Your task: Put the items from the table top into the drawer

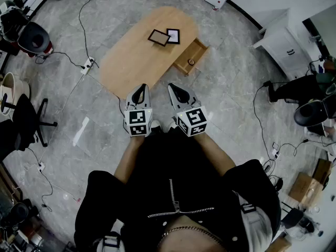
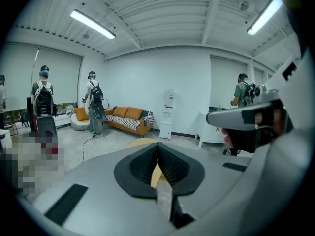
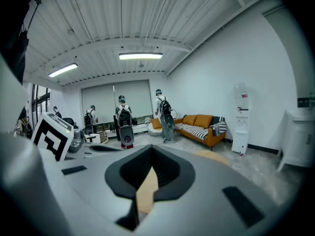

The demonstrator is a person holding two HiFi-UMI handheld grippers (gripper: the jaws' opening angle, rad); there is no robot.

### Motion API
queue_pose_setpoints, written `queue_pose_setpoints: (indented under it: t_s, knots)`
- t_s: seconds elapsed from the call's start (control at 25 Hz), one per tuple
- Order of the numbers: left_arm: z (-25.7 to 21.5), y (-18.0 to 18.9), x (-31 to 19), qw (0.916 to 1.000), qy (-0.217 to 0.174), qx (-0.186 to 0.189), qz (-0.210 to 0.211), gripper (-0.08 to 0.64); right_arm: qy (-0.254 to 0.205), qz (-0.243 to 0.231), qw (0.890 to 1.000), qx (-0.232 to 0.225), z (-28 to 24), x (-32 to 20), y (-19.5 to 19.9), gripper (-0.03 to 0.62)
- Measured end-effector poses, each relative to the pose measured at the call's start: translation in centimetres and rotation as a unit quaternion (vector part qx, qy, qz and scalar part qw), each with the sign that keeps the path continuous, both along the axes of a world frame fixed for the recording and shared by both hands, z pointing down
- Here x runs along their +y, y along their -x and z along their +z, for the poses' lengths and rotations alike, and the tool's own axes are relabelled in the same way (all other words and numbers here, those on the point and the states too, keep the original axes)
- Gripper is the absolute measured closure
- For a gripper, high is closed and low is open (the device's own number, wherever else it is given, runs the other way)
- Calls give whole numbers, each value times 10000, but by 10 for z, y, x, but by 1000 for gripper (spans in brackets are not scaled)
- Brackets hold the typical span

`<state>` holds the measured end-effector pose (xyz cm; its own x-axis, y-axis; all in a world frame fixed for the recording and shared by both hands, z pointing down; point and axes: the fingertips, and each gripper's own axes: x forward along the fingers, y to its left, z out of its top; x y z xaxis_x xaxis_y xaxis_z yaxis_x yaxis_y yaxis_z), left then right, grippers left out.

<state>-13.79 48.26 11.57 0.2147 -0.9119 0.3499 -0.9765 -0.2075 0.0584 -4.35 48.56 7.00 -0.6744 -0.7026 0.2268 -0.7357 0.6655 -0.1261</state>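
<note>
The things to move lie on the wooden tabletop (image 1: 131, 62), toward its far end: a larger dark-framed square (image 1: 158, 37) and, at its 3 o'clock, a smaller framed square (image 1: 173, 35). They are very close together; I cannot tell whether the edges touch. The drawer (image 1: 199, 50) stands pulled out from the side of the tabletop, at about 4 o'clock from the two squares. A small round thing (image 1: 191, 62) already lies inside it; what it is I cannot make out.

I hold both grippers low and side by side over the floor (image 1: 236, 104), just short of the near end of the tabletop, which is at 12 o'clock from them. The left gripper (image 1: 140, 88) has its fingers closed together with nothing between them. The right gripper (image 1: 173, 87) is the same: fingers closed and empty.

I judge that the work is at the approach step, and no square is picked yet. The next move needs me to walk closer, open the fingers of one gripper and bring it down at the edge of a square. Such flat things sit tight on the wood, so I expect I must catch a raised frame edge.
</note>
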Motion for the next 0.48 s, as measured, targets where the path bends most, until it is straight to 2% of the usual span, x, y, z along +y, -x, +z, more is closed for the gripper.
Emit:
queue_pose_setpoints:
  t_s: [0.16, 0.48]
  knots:
    - [0, 5, 0, 10000, 28, 5, 16, 546, 148, 134, 9998, -81, -4, -8, -2, 578]
    - [4, 8, -10, 9999, 51, 37, 153, 545, 328, 245, 9989, 221, 11, -11, 5, 580]
